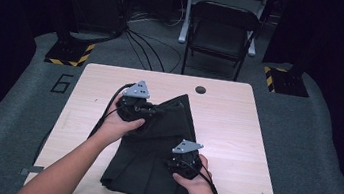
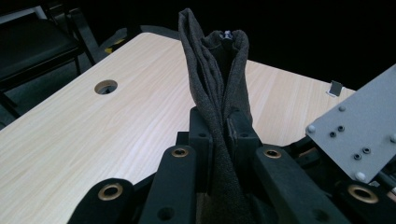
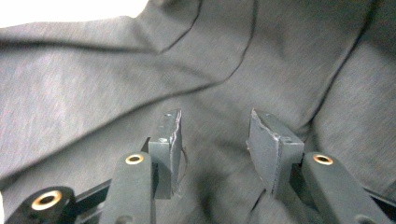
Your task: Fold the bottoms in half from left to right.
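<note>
A dark grey pleated garment [image 1: 150,167] lies spread on the light wooden table [image 1: 237,121], its narrow end pointing to the far side. My left gripper [image 1: 152,110] is shut on a folded edge of that narrow end. In the left gripper view the fabric [image 2: 219,70] stands up in a thick fold, pinched between the jaws of the left gripper [image 2: 224,123]. My right gripper [image 1: 178,159] hovers low over the garment's near right part. In the right gripper view the jaws of the right gripper [image 3: 214,135] stand apart over wrinkled cloth [image 3: 116,79], and the pads press on nothing.
A round cable hole [image 1: 200,89] sits near the table's far edge. Behind the table stands a black folding chair [image 1: 221,30], with cables on the floor. The right gripper's grey plate [image 2: 359,130] shows close at the right of the left gripper view.
</note>
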The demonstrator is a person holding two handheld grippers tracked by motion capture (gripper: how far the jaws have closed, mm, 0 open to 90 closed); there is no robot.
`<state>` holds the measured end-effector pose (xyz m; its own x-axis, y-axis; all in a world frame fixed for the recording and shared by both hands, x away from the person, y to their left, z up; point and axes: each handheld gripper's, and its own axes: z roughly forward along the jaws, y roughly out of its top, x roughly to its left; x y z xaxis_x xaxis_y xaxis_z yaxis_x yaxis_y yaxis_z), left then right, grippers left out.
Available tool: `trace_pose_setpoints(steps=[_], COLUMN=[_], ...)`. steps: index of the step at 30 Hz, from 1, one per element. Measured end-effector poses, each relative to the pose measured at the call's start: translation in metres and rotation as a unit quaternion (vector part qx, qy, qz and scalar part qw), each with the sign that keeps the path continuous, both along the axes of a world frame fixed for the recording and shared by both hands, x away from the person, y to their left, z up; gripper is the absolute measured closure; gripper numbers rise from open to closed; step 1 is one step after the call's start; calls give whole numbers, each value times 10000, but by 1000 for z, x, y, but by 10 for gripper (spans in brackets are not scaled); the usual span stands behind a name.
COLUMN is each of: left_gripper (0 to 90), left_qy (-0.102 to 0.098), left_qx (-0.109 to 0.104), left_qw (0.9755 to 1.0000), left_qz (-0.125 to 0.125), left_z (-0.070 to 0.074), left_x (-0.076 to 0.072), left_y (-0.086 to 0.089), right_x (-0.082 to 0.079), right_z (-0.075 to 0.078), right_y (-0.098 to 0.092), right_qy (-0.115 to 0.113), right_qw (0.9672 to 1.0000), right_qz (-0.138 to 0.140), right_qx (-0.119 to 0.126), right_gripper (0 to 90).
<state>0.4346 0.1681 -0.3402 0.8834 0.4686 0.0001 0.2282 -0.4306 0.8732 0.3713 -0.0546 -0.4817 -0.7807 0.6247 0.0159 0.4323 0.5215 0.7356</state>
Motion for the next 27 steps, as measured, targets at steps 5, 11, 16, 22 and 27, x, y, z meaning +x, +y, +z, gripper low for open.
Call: trace_pose_setpoints(steps=[5, 11, 16, 22, 27], left_gripper=[826, 826, 826, 825, 825], left_qy=[38, 55, 48, 89, 171], left_qx=[-29, -51, -101, -193, -389], left_qw=[10000, 9999, 9997, 9993, 9987], left_qz=[-63, -144, -216, -303, -298], left_z=[-4, -9, -11, -19, -29], left_x=[-5, -11, -18, -29, -38], left_y=[1, 1, 3, 6, 10], right_x=[-6, 4, 7, 8, 8], right_z=[-8, -21, -27, -27, -29], right_y=[-7, -16, -18, -21, -23], right_qy=[77, 253, 338, 409, 381], right_qw=[9999, 9995, 9989, 9988, 9989], right_qz=[13, -189, -291, -252, -283], right_qx=[-150, -71, -115, -86, -45], right_gripper=[543, 540, 532, 529, 526])
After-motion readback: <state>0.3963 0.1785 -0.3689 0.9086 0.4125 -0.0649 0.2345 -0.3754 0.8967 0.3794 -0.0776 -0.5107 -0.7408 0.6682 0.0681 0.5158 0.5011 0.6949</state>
